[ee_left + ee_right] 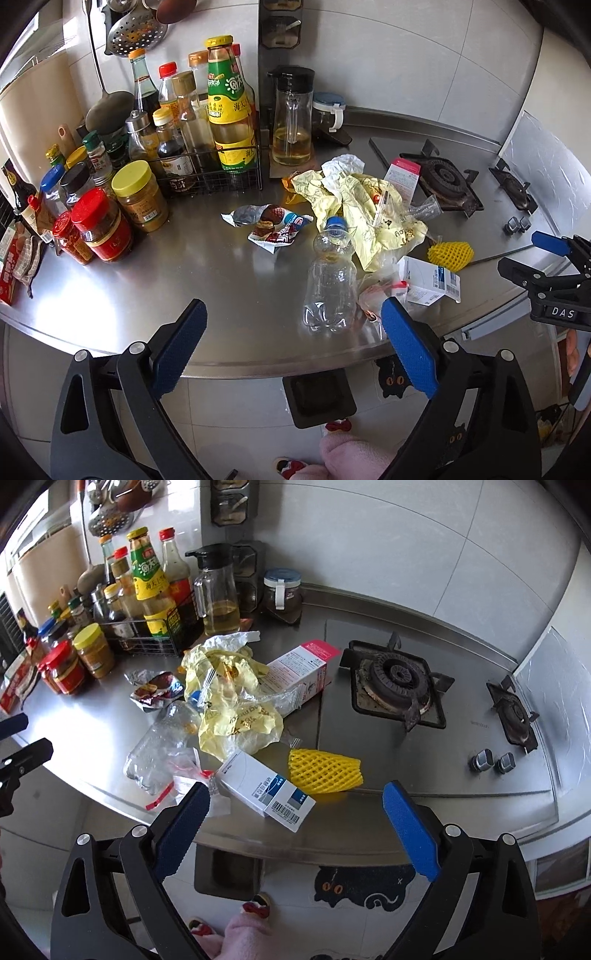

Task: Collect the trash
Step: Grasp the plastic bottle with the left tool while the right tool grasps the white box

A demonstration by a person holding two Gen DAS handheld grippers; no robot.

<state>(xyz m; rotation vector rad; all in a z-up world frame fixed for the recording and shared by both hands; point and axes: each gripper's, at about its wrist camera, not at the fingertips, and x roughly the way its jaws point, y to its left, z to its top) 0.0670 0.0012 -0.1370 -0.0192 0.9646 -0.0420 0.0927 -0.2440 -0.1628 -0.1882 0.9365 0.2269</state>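
Note:
Trash lies on the steel counter (207, 273): an empty clear bottle (330, 280) with a blue cap, a snack wrapper (269, 225), a crumpled yellow bag (365, 206), a white-and-blue box (430, 282), a yellow foam net (450, 253) and a pink-topped carton (402, 177). My left gripper (291, 321) is open and empty, just short of the bottle's base. My right gripper (295, 805) is open and empty at the counter's front edge, in front of the white-and-blue box (267, 788) and foam net (323, 771). The bottle (159, 749) and yellow bag (232, 709) lie to its left.
Many sauce bottles and jars (147, 155) crowd the back left, some in a wire rack (214, 173). A glass oil jug (291, 122) stands behind the trash. Gas burners (397, 683) and knobs (493, 760) lie to the right. A black bin (319, 395) sits below the counter's edge.

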